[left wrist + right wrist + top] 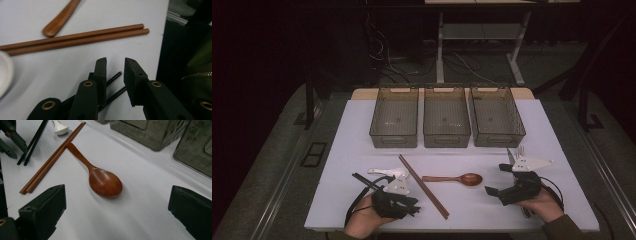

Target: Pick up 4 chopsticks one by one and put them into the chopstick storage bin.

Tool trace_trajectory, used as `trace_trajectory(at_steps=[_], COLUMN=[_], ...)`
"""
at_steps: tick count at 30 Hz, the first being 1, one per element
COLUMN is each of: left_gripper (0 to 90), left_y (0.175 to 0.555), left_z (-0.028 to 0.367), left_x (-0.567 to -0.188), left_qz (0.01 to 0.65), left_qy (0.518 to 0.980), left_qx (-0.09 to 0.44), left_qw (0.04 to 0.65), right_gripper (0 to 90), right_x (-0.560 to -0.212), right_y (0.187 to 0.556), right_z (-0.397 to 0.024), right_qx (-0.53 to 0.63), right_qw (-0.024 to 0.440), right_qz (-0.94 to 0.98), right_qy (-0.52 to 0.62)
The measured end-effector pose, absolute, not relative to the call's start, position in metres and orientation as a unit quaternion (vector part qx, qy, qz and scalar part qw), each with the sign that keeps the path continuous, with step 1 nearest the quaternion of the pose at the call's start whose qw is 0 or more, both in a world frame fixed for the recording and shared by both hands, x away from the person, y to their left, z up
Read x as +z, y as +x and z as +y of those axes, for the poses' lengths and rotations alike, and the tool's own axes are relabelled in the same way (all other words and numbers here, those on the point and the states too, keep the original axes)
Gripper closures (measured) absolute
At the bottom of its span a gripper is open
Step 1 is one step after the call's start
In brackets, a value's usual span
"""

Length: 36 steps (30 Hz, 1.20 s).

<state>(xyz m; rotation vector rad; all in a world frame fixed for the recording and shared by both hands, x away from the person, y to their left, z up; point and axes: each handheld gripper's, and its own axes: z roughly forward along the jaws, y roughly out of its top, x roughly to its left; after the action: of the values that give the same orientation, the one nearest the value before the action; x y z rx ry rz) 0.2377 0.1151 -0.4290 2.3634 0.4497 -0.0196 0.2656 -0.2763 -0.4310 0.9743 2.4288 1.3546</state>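
Nearby, brown chopsticks [424, 186] touch wooden spoon [454, 178].

A white table top [557, 130] stands on grey floor [267, 160] in a dim room, with dark surroundings at both sides, loose cables [387, 60] on the floor beyond its far edge, and the pale legs of a second table [440, 50] behind.

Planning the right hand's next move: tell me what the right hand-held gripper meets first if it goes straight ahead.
Probably the wooden spoon, lying directly ahead of the open right hand-held gripper; depth is uncertain.
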Motion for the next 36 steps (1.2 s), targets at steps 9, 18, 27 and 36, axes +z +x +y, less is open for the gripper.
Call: trace_trajectory(at_steps=[9,18,27,36], left_gripper=[73.0,79.2,82.3,83.7], left_y=[0.236,0.237,0.243,0.261], left_z=[0.106,0.103,0.103,0.103], left_x=[-0.435,-0.438,-0.438,-0.439], left_qz=[0.157,0.140,0.133,0.143], left_qy=[0.926,0.931,0.934,0.930], left_qx=[0.000,0.018,0.036,0.054], left_qw=[0.344,0.335,0.330,0.334], right_gripper=[1.3,1.4,1.3,1.4], right_x=[-0.431,-0.431,-0.431,-0.431], right_y=[0.266,0.266,0.266,0.266], right_z=[-0.276,-0.276,-0.276,-0.276], right_qx=[0.457,0.457,0.457,0.457], right_qw=[0.097,0.097,0.097,0.096], right_qz=[0.821,0.821,0.821,0.821], right_qy=[0.329,0.329,0.328,0.328])
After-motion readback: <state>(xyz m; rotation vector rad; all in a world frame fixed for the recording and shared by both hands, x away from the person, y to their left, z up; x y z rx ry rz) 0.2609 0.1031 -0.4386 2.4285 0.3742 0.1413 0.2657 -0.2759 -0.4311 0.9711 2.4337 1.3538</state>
